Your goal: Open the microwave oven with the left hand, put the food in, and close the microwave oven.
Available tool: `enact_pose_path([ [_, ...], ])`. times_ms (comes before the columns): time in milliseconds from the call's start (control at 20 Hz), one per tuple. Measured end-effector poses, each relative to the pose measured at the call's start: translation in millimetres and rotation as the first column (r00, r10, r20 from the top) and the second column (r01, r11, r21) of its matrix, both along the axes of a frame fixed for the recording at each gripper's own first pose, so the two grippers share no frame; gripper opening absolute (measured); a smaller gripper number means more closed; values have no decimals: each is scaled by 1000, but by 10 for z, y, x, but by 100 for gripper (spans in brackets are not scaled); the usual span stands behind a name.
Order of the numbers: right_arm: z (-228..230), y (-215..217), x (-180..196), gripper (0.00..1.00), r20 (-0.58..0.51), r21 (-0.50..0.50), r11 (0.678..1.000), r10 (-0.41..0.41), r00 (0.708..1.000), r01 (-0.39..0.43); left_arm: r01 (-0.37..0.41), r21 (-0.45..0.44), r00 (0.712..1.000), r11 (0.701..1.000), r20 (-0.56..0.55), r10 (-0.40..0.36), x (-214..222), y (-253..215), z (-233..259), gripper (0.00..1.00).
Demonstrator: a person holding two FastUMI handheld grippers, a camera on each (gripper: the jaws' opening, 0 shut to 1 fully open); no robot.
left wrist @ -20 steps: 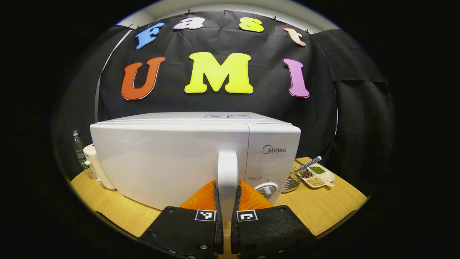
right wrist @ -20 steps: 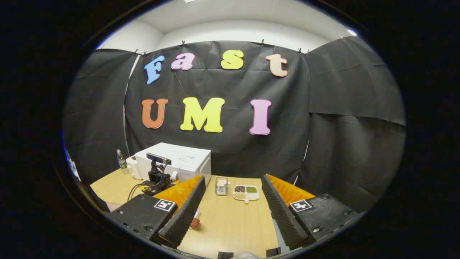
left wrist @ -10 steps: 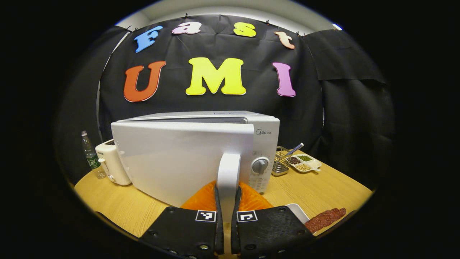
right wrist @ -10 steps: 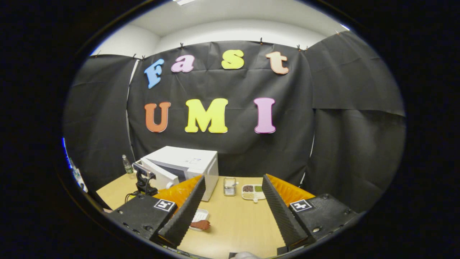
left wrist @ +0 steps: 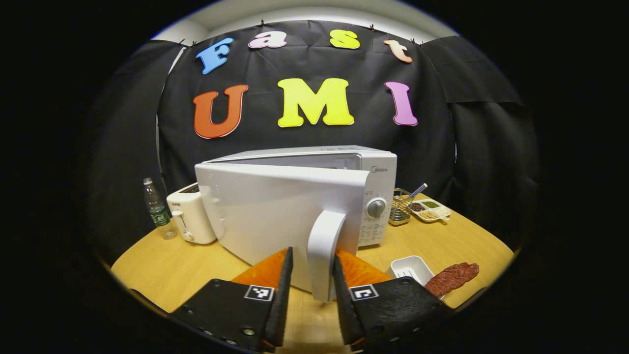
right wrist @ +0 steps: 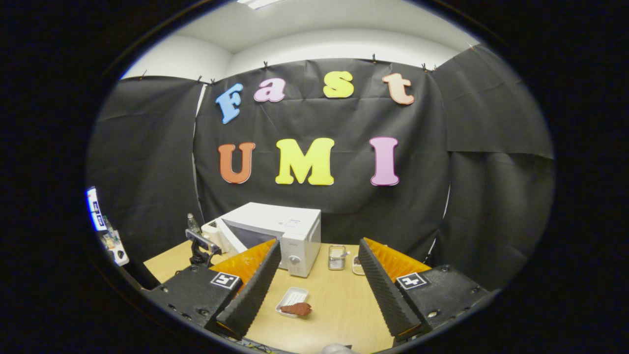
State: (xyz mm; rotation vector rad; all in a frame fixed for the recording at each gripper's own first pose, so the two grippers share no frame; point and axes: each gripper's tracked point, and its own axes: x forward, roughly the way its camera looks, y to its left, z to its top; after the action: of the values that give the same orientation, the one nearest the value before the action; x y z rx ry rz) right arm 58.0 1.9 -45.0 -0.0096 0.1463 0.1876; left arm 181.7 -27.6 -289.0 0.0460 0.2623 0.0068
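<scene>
Counting what stands on the wooden table (left wrist: 196, 268): one white microwave oven (left wrist: 378, 169), one toaster (left wrist: 190, 214), one plastic bottle (left wrist: 156, 209), one wire basket (left wrist: 400, 212), one divided dish (left wrist: 431, 210) and one small white tray (left wrist: 410, 268). The microwave's door (left wrist: 275, 211) hangs partly open, swung out from the body, with its white handle (left wrist: 323, 255) at the free edge. The divided dish holds separate heaps of dark, green and pale grains. The wire basket has a striped stick poking out of it. The food (left wrist: 452, 278), a dark red strip of meat, lies across the white tray's edge on the table in front of the microwave, to the right of the door. The left gripper (left wrist: 310, 273) has its jaws a little apart with the door handle between them; the handle sits close to the right-hand finger, a gap shows on the other side, and real contact cannot be told. The right gripper (right wrist: 319, 273) stands wide open above the table, holding nothing, with the tray and food (right wrist: 296, 309) below and between its fingers
</scene>
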Motion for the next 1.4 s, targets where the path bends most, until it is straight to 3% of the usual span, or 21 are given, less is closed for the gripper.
enact_pose_path([
  [100, 32, -13, -57, 100, 9, -2, 1000, -5, 1000, 5, -10, -9, 1000, 1000, -17, 10, -15, 57, -13, 84],
  [150, 36, -35, -68, 96, 14, -7, 1000, -10, 1000, 10, -7, -10, 1000, 1000, -19, 7, -22, 66, -4, 89],
  [200, 39, -50, -86, 100, 16, -11, 1000, -13, 1000, 13, -7, -9, 1000, 1000, -18, 7, -36, 72, 2, 91],
  [250, 31, -60, -100, 96, 14, -11, 1000, -16, 1000, 16, -10, -3, 1000, 1000, -18, 10, -54, 99, -3, 92],
  [400, 10, -72, -125, 100, 5, 5, 1000, -21, 1000, 21, -22, 1, 1000, 1000, -18, 22, -119, 145, 6, 94],
  [450, 9, -62, -142, 96, 4, 8, 1000, -19, 1000, 19, -25, -1, 1000, 1000, -19, 25, -143, 163, 17, 88],
  [500, 7, -41, -150, 100, 2, 7, 1000, -14, 1000, 14, -25, -3, 999, 1000, -23, 25, -168, 184, 22, 94],
  [700, 3, 83, -169, 96, -2, 11, 1000, 12, 1000, -12, -33, 17, 999, 999, -19, 34, -344, 345, 70, 94],
  [1000, -25, 437, -260, 100, -7, 27, 997, 76, 997, -76, -94, 37, 995, 995, -19, 95, -739, 811, 82, 94],
  [1050, -34, 497, -286, 96, -10, 29, 996, 86, 996, -86, -105, 43, 994, 994, -20, 106, -793, 912, 68, 94],
  [1400, -75, 863, -457, 96, -22, 39, 990, 133, 991, -132, -167, 64, 985, 984, -35, 169, -1185, 1504, 16, 94],
])
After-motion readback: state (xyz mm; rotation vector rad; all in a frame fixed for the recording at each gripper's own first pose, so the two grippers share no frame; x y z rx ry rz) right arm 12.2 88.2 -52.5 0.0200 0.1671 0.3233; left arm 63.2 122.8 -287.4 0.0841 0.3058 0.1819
